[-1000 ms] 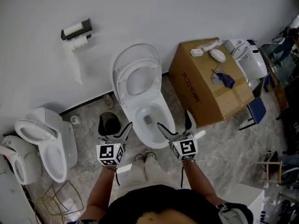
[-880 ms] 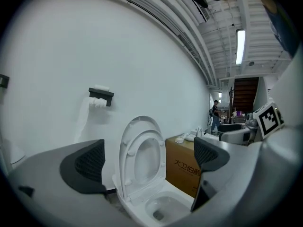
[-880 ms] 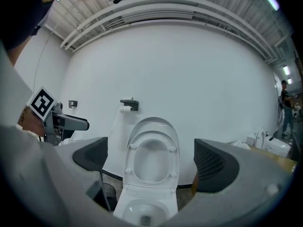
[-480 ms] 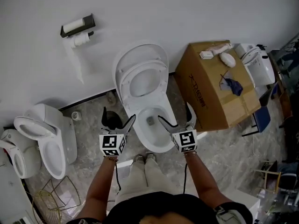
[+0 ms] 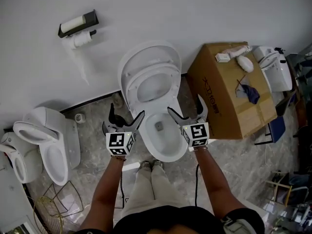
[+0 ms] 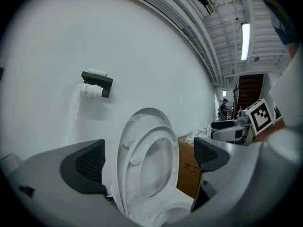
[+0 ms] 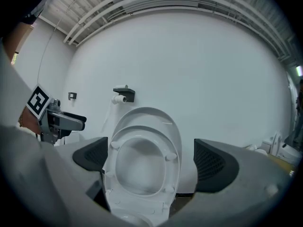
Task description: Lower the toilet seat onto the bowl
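A white toilet stands against the wall, its bowl (image 5: 163, 140) open. The seat ring (image 5: 152, 84) (image 7: 140, 167) (image 6: 152, 167) stands raised against the upright lid (image 5: 146, 57) (image 7: 151, 117). My left gripper (image 5: 125, 119) hovers open at the bowl's left side, short of the seat. My right gripper (image 5: 185, 112) hovers open at the bowl's right side. Nothing is between either pair of jaws. Both gripper views look at the raised seat from the front, at a distance.
A cardboard box (image 5: 229, 99) with small items on top sits right of the toilet. A toilet-paper holder (image 5: 78, 26) hangs on the wall at the left. Another toilet (image 5: 46, 143) stands at far left, a dark bin (image 5: 117, 121) beside the bowl, a wire basket (image 5: 58, 201) on the floor.
Both grippers have moved forward and up toward the toilet, now flanking the bowl's front half. The seat and lid have not moved.
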A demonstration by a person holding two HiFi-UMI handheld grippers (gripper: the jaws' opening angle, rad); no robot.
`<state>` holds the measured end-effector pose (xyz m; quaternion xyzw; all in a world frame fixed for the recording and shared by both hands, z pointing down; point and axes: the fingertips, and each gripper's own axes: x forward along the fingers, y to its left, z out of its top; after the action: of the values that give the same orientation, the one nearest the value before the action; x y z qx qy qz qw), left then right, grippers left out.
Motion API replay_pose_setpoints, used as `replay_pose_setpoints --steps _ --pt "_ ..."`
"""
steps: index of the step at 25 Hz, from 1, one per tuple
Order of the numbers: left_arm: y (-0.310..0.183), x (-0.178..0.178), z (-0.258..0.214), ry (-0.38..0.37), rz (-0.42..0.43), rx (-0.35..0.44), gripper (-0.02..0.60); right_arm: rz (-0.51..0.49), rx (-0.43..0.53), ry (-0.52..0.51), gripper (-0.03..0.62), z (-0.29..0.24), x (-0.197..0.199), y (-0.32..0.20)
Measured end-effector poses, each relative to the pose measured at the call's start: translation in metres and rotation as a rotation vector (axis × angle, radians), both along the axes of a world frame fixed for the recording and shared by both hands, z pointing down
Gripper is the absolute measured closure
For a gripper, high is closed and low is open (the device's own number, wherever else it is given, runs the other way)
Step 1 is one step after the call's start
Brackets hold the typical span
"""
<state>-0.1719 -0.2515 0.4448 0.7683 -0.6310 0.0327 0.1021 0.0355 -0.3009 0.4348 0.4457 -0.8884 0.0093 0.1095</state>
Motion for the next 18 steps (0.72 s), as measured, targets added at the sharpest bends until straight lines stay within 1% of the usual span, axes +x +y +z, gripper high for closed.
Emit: replay_pose_setpoints --steps 5,14,18 --pt "-0.02 -0.001 0.008 0.0 -0.001 -0.002 0.021 -0.008 -0.004 0.007 0.034 0.012 -0.004 -0.029" --pt "-0.056 -0.004 0.015 0.008 -0.017 0.008 0.021 0.007 -0.021 0.002 0.036 0.028 -0.004 -0.071" --pt "-0.07 -0.005 0.018 0.004 -0.022 0.001 0.021 0.013 -0.025 0.006 0.036 0.034 -0.005 -0.091"
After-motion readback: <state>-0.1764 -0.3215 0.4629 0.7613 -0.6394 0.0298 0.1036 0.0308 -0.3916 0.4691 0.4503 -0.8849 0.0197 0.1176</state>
